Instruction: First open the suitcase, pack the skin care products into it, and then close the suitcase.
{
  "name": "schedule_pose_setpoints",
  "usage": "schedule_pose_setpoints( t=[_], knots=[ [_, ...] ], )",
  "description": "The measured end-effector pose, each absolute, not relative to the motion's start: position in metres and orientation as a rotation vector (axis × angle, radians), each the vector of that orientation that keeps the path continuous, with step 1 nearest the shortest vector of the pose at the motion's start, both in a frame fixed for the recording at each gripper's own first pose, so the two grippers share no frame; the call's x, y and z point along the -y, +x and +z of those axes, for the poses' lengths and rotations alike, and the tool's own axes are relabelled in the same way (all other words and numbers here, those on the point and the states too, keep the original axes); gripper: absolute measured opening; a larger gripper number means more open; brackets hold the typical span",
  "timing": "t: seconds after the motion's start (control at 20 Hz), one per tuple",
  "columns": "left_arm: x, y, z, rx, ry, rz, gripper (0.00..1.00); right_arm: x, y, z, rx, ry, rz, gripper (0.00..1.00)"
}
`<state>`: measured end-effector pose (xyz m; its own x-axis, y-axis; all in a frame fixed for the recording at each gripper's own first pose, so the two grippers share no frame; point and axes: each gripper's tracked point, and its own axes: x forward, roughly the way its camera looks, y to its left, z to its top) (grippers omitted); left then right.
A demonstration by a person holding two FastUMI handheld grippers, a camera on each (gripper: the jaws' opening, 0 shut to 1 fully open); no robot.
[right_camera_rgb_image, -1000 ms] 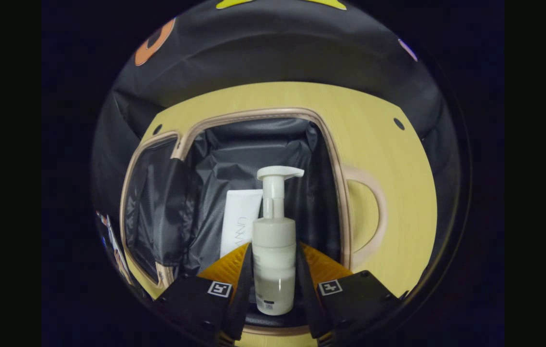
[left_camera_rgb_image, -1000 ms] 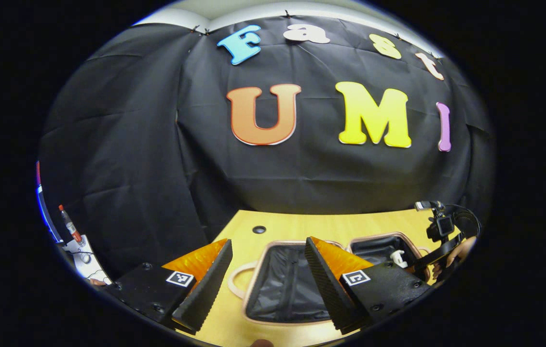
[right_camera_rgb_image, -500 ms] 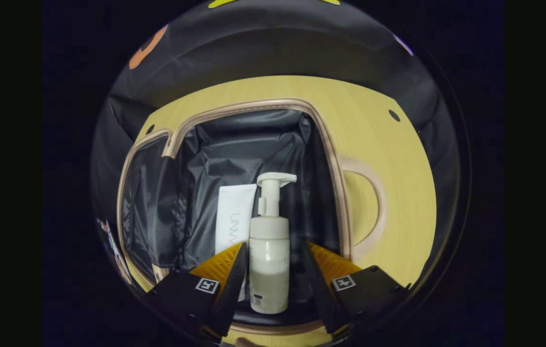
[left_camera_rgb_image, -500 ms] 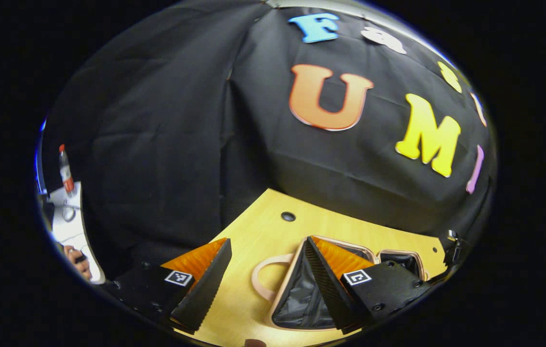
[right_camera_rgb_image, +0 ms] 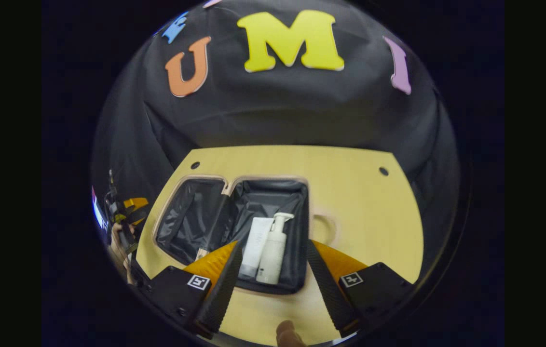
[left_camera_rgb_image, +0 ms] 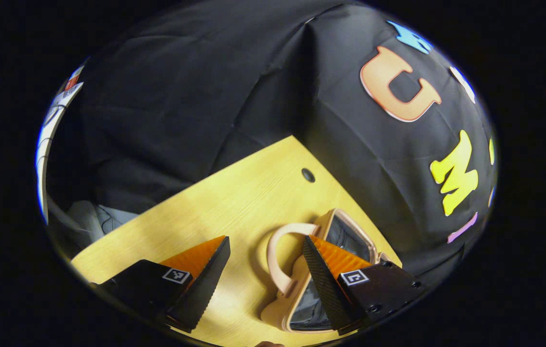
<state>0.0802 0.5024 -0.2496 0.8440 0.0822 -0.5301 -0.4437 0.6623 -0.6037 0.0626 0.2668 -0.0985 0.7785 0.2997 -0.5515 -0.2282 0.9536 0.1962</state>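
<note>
Suitcase (right_camera_rgb_image: 234, 219) lies open on the yellow table (right_camera_rgb_image: 360, 193), both halves flat and dark-lined, seen whole in the right gripper view. Two skin care products lie in its right half: one white tube (right_camera_rgb_image: 256, 246) and one pump bottle (right_camera_rgb_image: 274, 248), side by side and touching, at about 12 o'clock from the right gripper (right_camera_rgb_image: 272, 277). That gripper hovers above the table's near edge, fingers spread wide and holding nothing. At 9 o'clock in this view a hand (right_camera_rgb_image: 117, 246) holds the other gripper. The left gripper view is tilted and shows one suitcase handle (left_camera_rgb_image: 280, 258) between the spread, empty fingers of the left gripper (left_camera_rgb_image: 266, 270), with the case's corner at 4 o'clock.
</note>
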Motion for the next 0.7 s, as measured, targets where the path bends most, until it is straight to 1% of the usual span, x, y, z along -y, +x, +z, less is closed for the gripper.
schedule_pose_setpoints(
  t=[0.15,0.2,0.25,0.3,0.35,0.4,0.45,0.5,0.55,0.6,0.65,0.7],
  knots=[
    [-0.485,0.089,-0.260,-0.511,-0.854,0.271,0.96,-0.230,0.024,-0.057,-0.526,0.074,0.276,0.80],
    [-0.479,0.094,-0.261,-0.515,-0.887,0.256,0.96,-0.216,0.012,-0.044,-0.491,0.054,0.260,0.76],
    [-0.475,0.097,-0.263,-0.515,-0.915,0.252,0.95,-0.207,0.004,-0.032,-0.456,0.046,0.241,0.77],
    [-0.472,0.102,-0.267,-0.521,-0.934,0.251,0.88,-0.198,-0.004,-0.019,-0.418,0.042,0.220,0.80],
    [-0.470,0.104,-0.271,-0.534,-0.943,0.257,0.84,-0.189,-0.013,-0.007,-0.380,0.045,0.193,0.76],
    [-0.468,0.106,-0.276,-0.544,-0.944,0.269,0.85,-0.180,-0.020,0.008,-0.335,0.050,0.167,0.79],
    [-0.465,0.109,-0.278,-0.549,-0.949,0.263,0.70,-0.173,-0.025,0.020,-0.300,0.046,0.143,0.80],
    [-0.462,0.111,-0.278,-0.551,-0.953,0.260,0.60,-0.164,-0.032,0.031,-0.261,0.035,0.111,0.80],
    [-0.463,0.111,-0.282,-0.562,-0.949,0.280,0.53,-0.153,-0.038,0.044,-0.224,0.025,0.075,0.79],
    [-0.465,0.111,-0.288,-0.582,-0.947,0.304,0.33,-0.144,-0.044,0.054,-0.193,0.016,0.044,0.80],
    [-0.463,0.111,-0.290,-0.588,-0.961,0.318,0.34,-0.136,-0.051,0.061,-0.170,0.011,0.015,0.80],
    [-0.466,0.109,-0.285,-0.576,-0.980,0.327,0.31,-0.132,-0.056,0.065,-0.155,0.015,0.000,0.77]
  ],
)
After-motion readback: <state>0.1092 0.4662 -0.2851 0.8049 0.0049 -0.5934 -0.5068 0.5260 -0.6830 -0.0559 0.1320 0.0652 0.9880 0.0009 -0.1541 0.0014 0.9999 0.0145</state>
